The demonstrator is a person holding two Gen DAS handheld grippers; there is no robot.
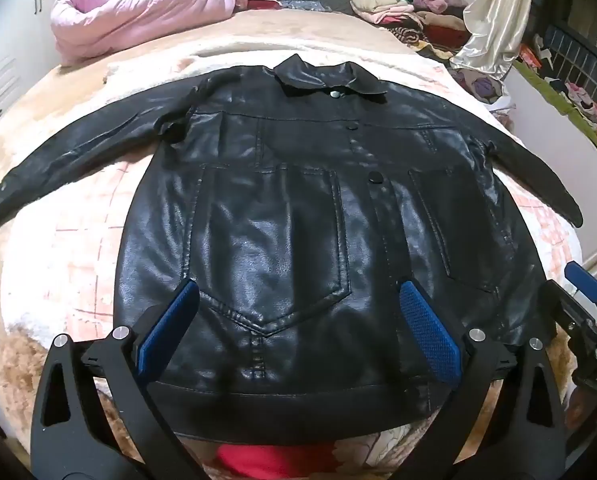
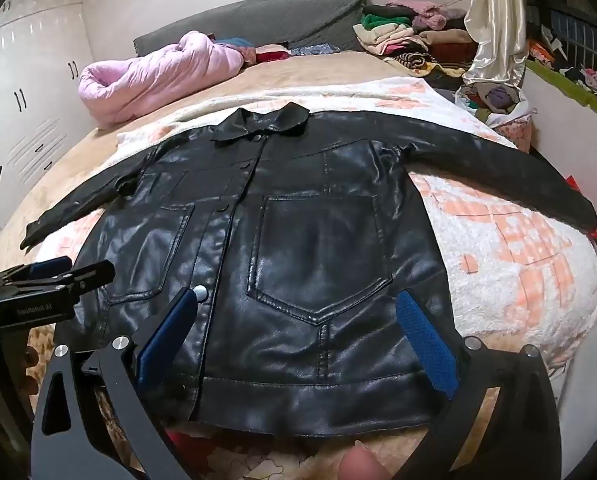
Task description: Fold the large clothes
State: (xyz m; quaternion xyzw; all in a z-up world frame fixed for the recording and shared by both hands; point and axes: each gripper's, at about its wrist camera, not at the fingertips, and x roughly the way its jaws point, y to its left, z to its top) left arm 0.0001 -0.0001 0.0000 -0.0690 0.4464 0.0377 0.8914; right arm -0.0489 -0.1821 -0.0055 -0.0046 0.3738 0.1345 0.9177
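Black leather jacket [image 1: 282,208] lies flat, front up, buttoned, on the white-and-pink fleece blanket [image 2: 510,264] covering the bed [image 1: 30,128], collar toward the headboard end, hem at the near edge, both sleeves spread out sideways. Left gripper [image 1: 298,308] hovers over the lower hem with fingers spread wide, holding nothing; blue pads [image 1: 426,328] flank the left chest pocket. Right gripper [image 2: 298,312] likewise wide open, empty, above the hem over the other pocket. Pink quilt [image 2: 158,72] is bundled at the far left corner; a pile of folded clothes [image 2: 402,36] sits at the far right corner.
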